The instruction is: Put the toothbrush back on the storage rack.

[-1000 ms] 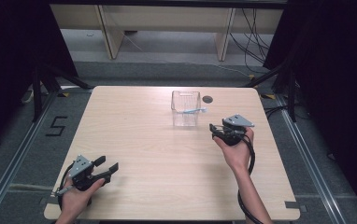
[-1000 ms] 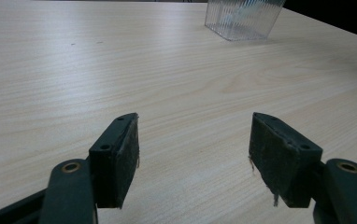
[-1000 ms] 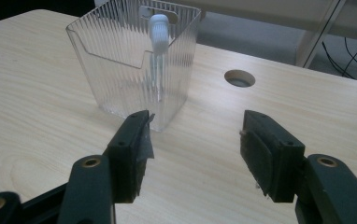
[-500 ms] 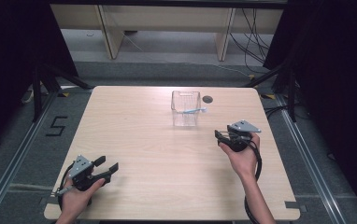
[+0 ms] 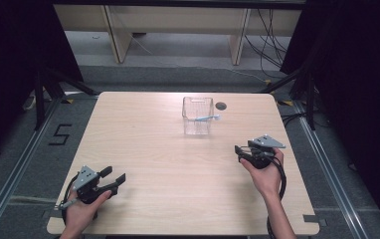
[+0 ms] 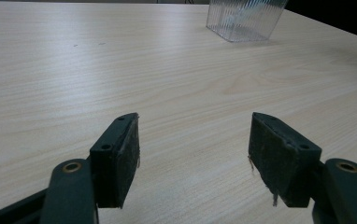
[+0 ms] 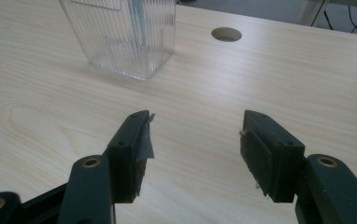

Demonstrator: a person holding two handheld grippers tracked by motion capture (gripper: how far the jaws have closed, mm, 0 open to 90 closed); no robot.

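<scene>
A clear ribbed plastic container (image 5: 197, 116) stands upright toward the far middle of the wooden table (image 5: 178, 164), with a light blue stick-like item (image 5: 205, 118) leaning inside it. My left gripper (image 5: 114, 178) rests near the table's front left corner, open and empty; its own view (image 6: 193, 156) has bare wood between the pads and the container (image 6: 244, 18) far off. My right gripper (image 5: 238, 153) sits at the right side of the table, open and empty. In the right gripper view (image 7: 195, 147) the container (image 7: 123, 35) stands ahead and to the left.
A round cable hole (image 5: 221, 105) lies in the tabletop just right of the container, also visible from the right gripper (image 7: 226, 33). Dark curtains flank the table, and wooden furniture and cables stand behind its far edge.
My right gripper has drawn back from near the container toward the front right of the table. The left gripper has stayed put.
</scene>
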